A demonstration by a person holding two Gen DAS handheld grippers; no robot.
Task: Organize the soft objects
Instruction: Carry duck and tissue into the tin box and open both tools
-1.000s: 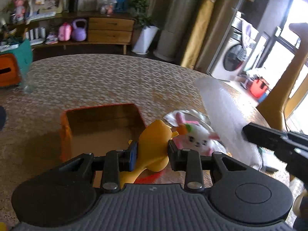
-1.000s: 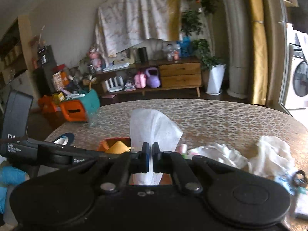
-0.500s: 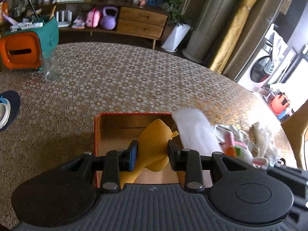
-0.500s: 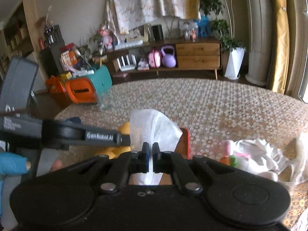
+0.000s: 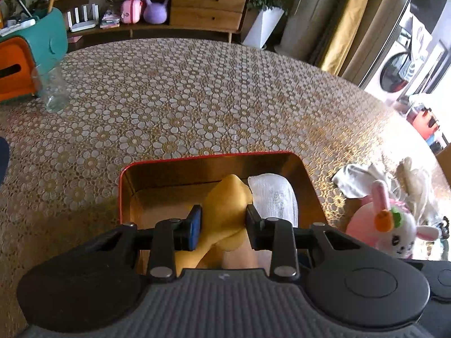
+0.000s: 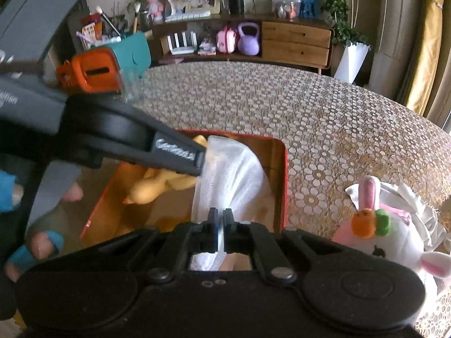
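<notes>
Box (image 5: 307,177), red-rimmed and open-topped, taken as landmark; it sits on the table (image 5: 197,98) with the floral lace cover.

Left wrist view: left gripper (image 5: 222,226) is poised over the near part of the box, jaws part open and pressed against both sides of a yellow soft toy (image 5: 225,211). The toy's upper end sticks up past the fingers, and it hangs inside the box opening. Just right of it, also within the box walls, is a white mesh cloth (image 5: 274,197). Right of the box, on the table, lies a white rabbit plush (image 5: 394,233) with pink ears and an orange and green trim, close to the box's right wall. Crumpled white fabric (image 5: 358,180) lies beyond the rabbit. Far left of the box stand a clear glass (image 5: 52,90) and an orange and teal container (image 5: 25,56), well apart from it.

Right wrist view: right gripper (image 6: 220,229) is over the box's near edge, jaws nearly together and pinching the white mesh cloth, which fans out above the fingers and drapes over the box interior. The left gripper's finger crosses from the left, above the box, with the yellow soft toy beneath it inside the box. A hand (image 6: 42,225) with blue-taped fingertips shows at the left edge. The rabbit plush lies right of the box, outside it.
</notes>
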